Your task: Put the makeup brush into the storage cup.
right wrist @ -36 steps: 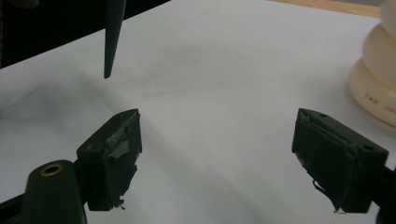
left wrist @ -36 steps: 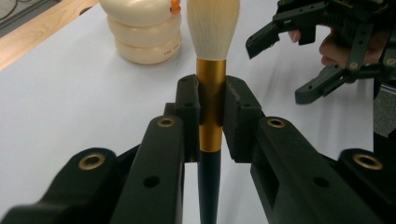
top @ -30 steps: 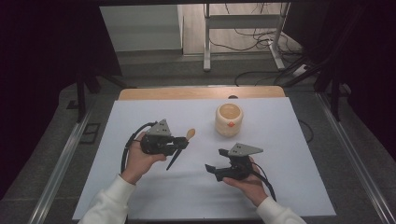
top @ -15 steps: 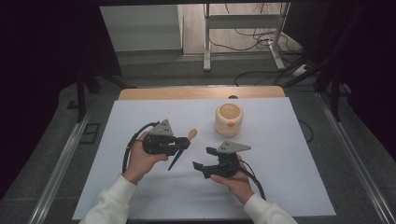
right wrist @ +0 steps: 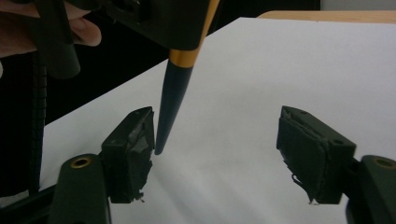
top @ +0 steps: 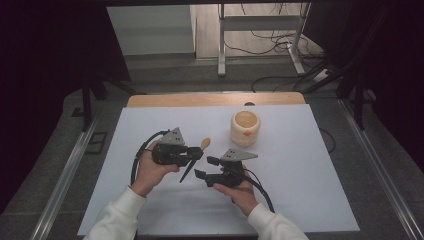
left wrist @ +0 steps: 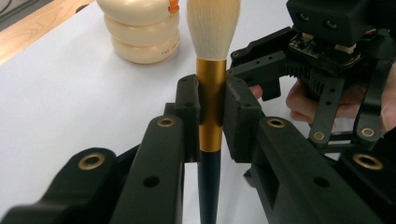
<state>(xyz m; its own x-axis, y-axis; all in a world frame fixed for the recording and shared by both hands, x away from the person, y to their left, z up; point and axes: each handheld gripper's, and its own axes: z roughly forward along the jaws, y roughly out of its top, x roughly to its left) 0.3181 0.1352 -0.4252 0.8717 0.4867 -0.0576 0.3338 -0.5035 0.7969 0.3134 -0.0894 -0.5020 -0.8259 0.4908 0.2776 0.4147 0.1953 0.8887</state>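
My left gripper (top: 196, 155) is shut on a brush (top: 190, 165) with a dark handle, gold ferrule and cream bristles. In the left gripper view the pads (left wrist: 238, 116) clamp the gold ferrule (left wrist: 210, 84) and the bristles point up. My right gripper (top: 206, 167) sits just right of it, open. Its jaws have just been closing. In the right gripper view the brush handle's dark tip (right wrist: 170, 107) hangs between the jaws (right wrist: 217, 135), close to the left pad (right wrist: 133, 140) and apart from the right one. The right gripper's body (left wrist: 327, 70) faces the left gripper's camera.
A cream ribbed pot (top: 245, 127) with a small orange mark stands behind the grippers, also at the top of the left gripper view (left wrist: 142, 28). White paper (top: 310, 175) covers the table; a wooden strip (top: 215, 99) runs along its far edge.
My right gripper has moved left toward the brush's handle end, and its jaws stand a little narrower. The left gripper and the brush have stayed in place.
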